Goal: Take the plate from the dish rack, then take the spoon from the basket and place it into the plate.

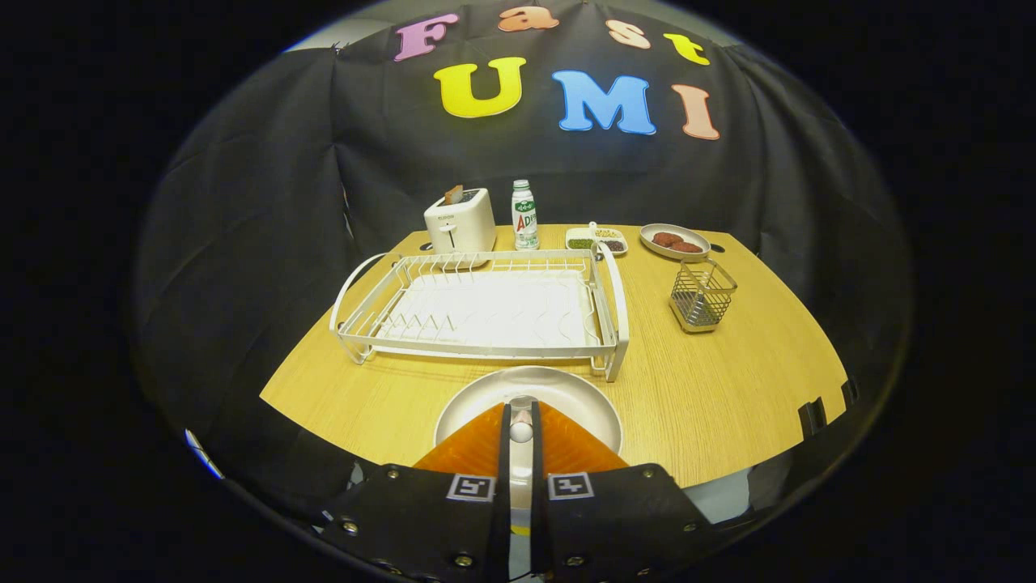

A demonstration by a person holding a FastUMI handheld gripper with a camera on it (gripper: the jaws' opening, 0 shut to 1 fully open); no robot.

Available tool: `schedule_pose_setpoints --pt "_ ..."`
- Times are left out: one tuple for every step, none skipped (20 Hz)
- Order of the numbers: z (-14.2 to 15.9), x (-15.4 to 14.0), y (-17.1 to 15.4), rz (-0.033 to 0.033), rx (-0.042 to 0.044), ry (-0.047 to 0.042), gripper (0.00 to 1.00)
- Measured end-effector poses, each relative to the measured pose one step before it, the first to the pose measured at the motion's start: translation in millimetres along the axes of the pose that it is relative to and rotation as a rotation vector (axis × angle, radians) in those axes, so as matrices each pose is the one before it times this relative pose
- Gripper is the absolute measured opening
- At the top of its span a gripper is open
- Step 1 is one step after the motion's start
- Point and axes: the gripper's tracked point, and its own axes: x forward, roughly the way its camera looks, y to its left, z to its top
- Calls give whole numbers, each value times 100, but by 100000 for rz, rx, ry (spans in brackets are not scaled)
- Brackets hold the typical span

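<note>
Wood-grain tabletop (753, 389) is seen spread across the booth, backed by black cloth (267, 202). Nearest the camera, the gripper (521, 421) is held low over the near edge of the table, its two fingers drawn close together with only a narrow slot between them. A spoon (521, 427) is seen in that slot, its small rounded end showing between the fingertips; both fingers appear pressed against it. Directly beneath and just ahead of the fingertips, a white plate (566, 389) is laid flat on the table, its far rim lying just short of the dish rack. The spoon is thus held over the plate; whether it touches the plate cannot be told. Beyond the plate, a white wire dish rack (486, 312) is set with its drip tray showing and its curved handles at either end. To the right of the rack, well apart from the plate, a small wire mesh basket (702, 295) is stood upright. Farther back, a white toaster (460, 222) with something sticking out of its slot is placed behind the rack's left part, with a plastic bottle (524, 214) beside it. A small divided dish (597, 240) of seasonings and a plate of brown patties (675, 240) are lined up along the table's far edge.
</note>
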Motion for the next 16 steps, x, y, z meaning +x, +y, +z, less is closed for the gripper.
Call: schedule_pose_setpoints --pt "22 35 22 -8 -500 -43 12" --pt "19 155 24 225 -362 295 12" --pt "-79 135 -5 -176 -189 189 12" --pt "-39 57 -7 65 -16 70 12" --pt "-151 4 152 246 119 161 12" --pt "-152 34 132 319 42 269 12" --pt "-61 71 46 267 102 259 12" --pt "53 129 38 226 152 -74 12" --pt "-25 95 41 290 69 71 14" --pt "10 87 122 305 -82 58 15" --pt "123 55 40 144 -60 -190 15" --pt "-8 -1 79 392 -116 -15 15" --pt "-32 5 91 362 -75 16 15" --pt "70 -29 35 88 -222 -66 15" --pt "171 60 -78 -212 -311 -175 15" --pt "11 -1 -5 -107 -262 -122 15"
